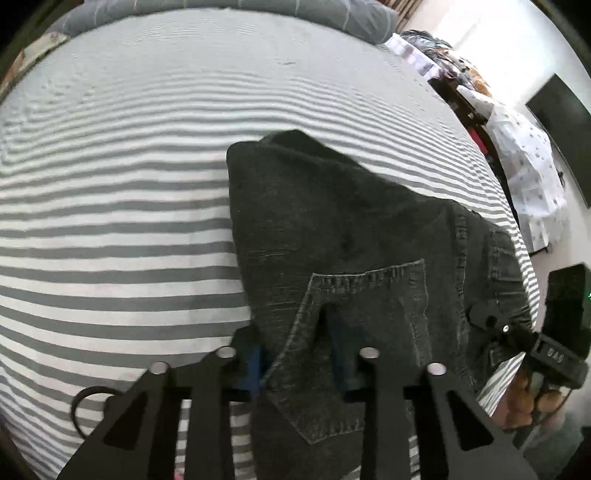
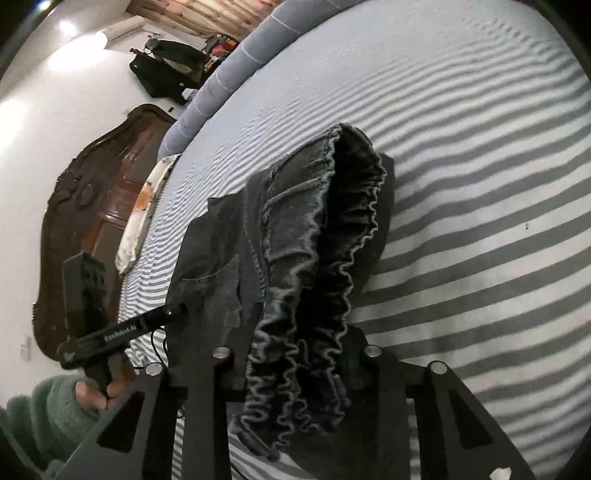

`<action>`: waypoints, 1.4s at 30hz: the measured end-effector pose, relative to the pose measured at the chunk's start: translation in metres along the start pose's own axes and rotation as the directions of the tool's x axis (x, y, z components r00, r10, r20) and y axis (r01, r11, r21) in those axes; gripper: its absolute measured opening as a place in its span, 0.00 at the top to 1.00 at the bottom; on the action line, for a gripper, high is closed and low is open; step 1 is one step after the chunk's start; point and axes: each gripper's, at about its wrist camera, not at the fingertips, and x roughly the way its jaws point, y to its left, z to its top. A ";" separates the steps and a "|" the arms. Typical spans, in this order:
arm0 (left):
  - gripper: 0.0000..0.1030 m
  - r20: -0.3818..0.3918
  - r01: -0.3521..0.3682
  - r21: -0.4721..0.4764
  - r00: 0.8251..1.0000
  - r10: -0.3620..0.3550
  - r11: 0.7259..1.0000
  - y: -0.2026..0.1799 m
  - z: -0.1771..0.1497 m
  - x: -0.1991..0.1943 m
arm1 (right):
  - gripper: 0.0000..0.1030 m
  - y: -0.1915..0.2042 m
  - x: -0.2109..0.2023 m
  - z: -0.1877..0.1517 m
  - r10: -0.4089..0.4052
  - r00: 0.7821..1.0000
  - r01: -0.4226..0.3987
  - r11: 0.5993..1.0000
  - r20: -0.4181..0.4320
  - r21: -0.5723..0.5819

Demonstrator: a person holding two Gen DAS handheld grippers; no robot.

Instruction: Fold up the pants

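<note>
Left wrist view puts you over a bed (image 1: 110,221) with a grey-and-white striped sheet; a grey pillow (image 1: 295,14) lies along its far edge, and beyond the right side hang clothes (image 1: 532,177) and a dark screen (image 1: 565,122) on the wall. Nothing lies between you and the pants (image 1: 332,229), dark denim spread across the sheet toward your right.

Your left gripper (image 1: 295,354) points forward and low over the bed, its jaws clamped on the pants at the back pocket (image 1: 369,332), with cloth bunched between the blue pads. Your right gripper (image 1: 491,325) comes in from the right side, meeting the denim near the waist.

Right wrist view shows your right gripper (image 2: 295,369) with jaws pinched on the gathered elastic waistband (image 2: 332,258), which hangs in ruffles over them. The left gripper (image 2: 173,310) reaches the pants from the left, your hand (image 2: 92,395) in a green fleece sleeve (image 2: 37,424) on its handle. A carved wooden door (image 2: 103,206) stands behind.
</note>
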 end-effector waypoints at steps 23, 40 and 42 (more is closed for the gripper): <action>0.85 0.207 -0.061 -0.051 0.976 0.070 0.997 0.110 0.039 -0.131 | 0.75 0.185 0.060 0.043 0.053 0.998 -0.055 0.991 -0.017 -0.121; 0.83 0.112 -0.207 -0.119 0.969 0.220 0.971 0.228 0.077 -0.072 | 0.74 0.219 0.211 0.072 -0.005 0.991 -0.009 0.994 -0.136 -0.104; 0.76 0.100 -0.241 -0.118 0.962 0.253 0.963 0.234 0.072 -0.062 | 0.70 0.214 0.217 0.071 -0.036 0.991 0.023 0.994 -0.131 -0.105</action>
